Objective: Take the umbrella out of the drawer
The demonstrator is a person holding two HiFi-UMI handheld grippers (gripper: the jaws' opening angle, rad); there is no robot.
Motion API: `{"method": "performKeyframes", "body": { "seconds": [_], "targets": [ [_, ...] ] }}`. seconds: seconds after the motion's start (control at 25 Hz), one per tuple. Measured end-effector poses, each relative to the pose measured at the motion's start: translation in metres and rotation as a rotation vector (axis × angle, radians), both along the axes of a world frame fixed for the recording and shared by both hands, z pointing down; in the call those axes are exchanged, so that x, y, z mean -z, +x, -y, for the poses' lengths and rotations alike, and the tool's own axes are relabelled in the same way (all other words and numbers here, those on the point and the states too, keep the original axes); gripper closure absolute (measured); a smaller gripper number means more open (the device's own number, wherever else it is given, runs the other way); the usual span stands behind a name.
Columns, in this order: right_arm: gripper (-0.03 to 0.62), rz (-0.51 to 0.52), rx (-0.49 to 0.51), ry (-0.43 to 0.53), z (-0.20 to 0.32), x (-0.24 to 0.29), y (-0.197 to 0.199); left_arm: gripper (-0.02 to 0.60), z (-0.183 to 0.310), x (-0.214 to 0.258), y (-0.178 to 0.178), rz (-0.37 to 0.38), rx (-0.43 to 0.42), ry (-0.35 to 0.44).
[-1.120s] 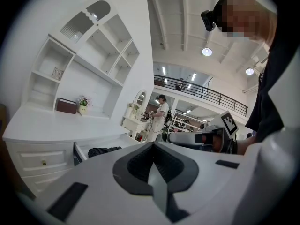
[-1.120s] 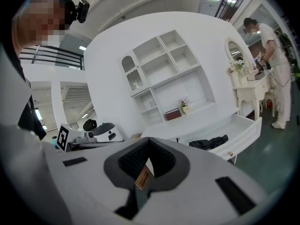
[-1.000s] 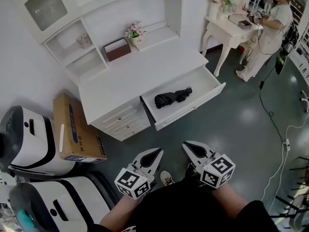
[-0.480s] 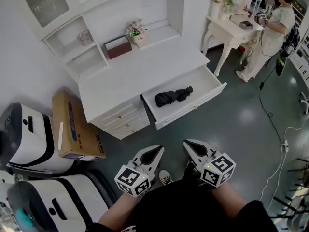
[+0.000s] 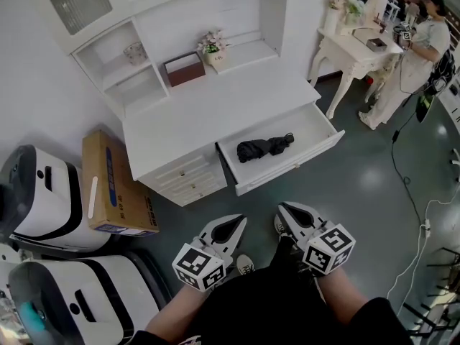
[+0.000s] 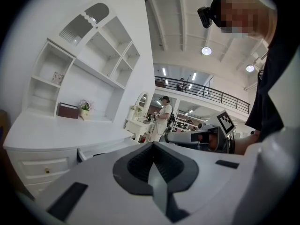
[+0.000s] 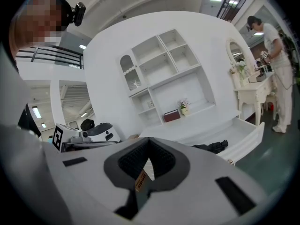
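Note:
A folded black umbrella (image 5: 264, 147) lies in the open white drawer (image 5: 325, 130) of a white desk (image 5: 215, 110); the right gripper view also catches the umbrella (image 7: 213, 146) in the drawer (image 7: 243, 137). Both grippers hang close to my body, well short of the drawer. My left gripper (image 5: 236, 226) is shut and empty, its jaws meeting in the left gripper view (image 6: 152, 161). My right gripper (image 5: 286, 212) is shut too, with nothing held, as the right gripper view (image 7: 149, 157) shows. Each points toward the desk.
A cardboard box (image 5: 111, 185) stands left of the desk beside white machines (image 5: 43, 200). A hutch with shelves holds a brown box (image 5: 185, 69) and a flower pot (image 5: 213, 49). A person (image 5: 417, 56) stands at a white side table (image 5: 352, 49); cables (image 5: 417, 214) trail on the grey floor.
The view has shifted a little toward the desk, so the drawer and umbrella sit slightly lower and to the right. Both grippers stay shut and close to my body.

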State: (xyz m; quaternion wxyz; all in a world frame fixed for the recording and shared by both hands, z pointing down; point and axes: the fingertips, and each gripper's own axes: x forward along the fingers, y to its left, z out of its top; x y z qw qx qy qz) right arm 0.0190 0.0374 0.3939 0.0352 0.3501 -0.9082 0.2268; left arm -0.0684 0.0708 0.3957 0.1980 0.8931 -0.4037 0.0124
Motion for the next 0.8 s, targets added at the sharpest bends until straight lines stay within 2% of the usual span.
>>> {"method": "performKeyframes", "body": {
  "seconds": [0.36,0.8],
  "targets": [
    [0.592,-0.021,0.099,0.003,0.057,-0.003,0.0,0.578,0.049,-0.006,0.004,-0.012,0.095,-0.009],
    [0.592,-0.071,0.171,-0.01,0.125,-0.017,0.016,0.578,0.104,-0.023,0.027,-0.023,0.134,-0.015]
  ]
}}
